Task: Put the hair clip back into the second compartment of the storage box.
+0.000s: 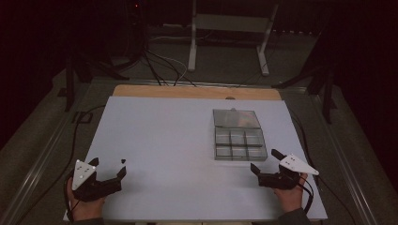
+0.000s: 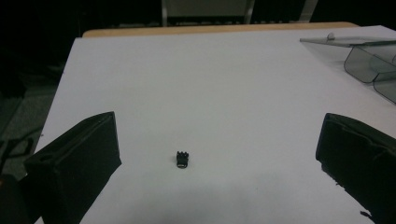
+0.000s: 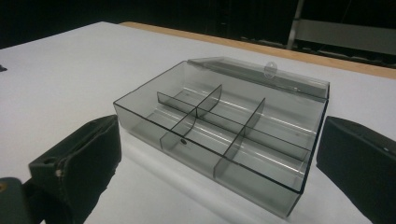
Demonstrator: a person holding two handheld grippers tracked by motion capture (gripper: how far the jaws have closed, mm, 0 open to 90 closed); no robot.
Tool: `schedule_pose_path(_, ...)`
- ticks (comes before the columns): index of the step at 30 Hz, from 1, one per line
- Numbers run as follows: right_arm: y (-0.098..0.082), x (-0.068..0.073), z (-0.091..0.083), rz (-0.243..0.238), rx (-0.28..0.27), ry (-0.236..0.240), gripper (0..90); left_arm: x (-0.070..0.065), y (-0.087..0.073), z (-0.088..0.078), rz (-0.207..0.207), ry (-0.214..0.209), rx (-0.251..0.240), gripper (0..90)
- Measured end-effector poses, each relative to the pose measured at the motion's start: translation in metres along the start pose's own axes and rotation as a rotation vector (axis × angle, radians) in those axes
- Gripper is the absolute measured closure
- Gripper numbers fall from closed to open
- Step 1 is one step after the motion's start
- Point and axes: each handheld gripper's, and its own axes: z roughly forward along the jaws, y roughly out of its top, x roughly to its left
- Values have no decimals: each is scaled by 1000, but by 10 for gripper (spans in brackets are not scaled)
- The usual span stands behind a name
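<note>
**Two open grippers at the near edge of a white surface, with a clear divided box**

You hold a gripper in each hand at the near edge of a white surface (image 1: 164, 136). Your left gripper (image 1: 110, 165) sits at the near left, its fingers (image 2: 77, 163) spread wide and holding nothing. Between them, in the left gripper view, a small black part (image 2: 182, 159) lies on the white sheet, touching neither finger. Your right gripper (image 1: 265, 161) sits at the near right, its fingers (image 3: 79, 158) also spread wide and empty. Just beyond it rests a clear smoky plastic box (image 1: 239, 143), right of centre, divided into six compartments in two rows of three. Its hinged lid (image 1: 235, 118) lies open flat on the far side. The compartments look empty in the right gripper view
</note>
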Motion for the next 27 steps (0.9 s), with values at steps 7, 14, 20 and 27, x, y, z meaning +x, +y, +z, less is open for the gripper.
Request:
schedule_pose_path(7, 0, -2, 0, 8, 8, -2, 2, 4, 12, 11, 1, 19, 99, 13)
schedule_pose_path(14, 0, -2, 0, 7, 16, -1, 2, 14, 23, 28, 4, 0, 182, 38)
schedule_pose_path(20, 0, -3, 0, 14, 20, 1, 3, 20, 25, 44, 9, -7, 251, 39)
schedule_pose_path(27, 0, -4, -1, 22, 21, 2, 2, 23, 22, 61, 34, 11, 332, 81)
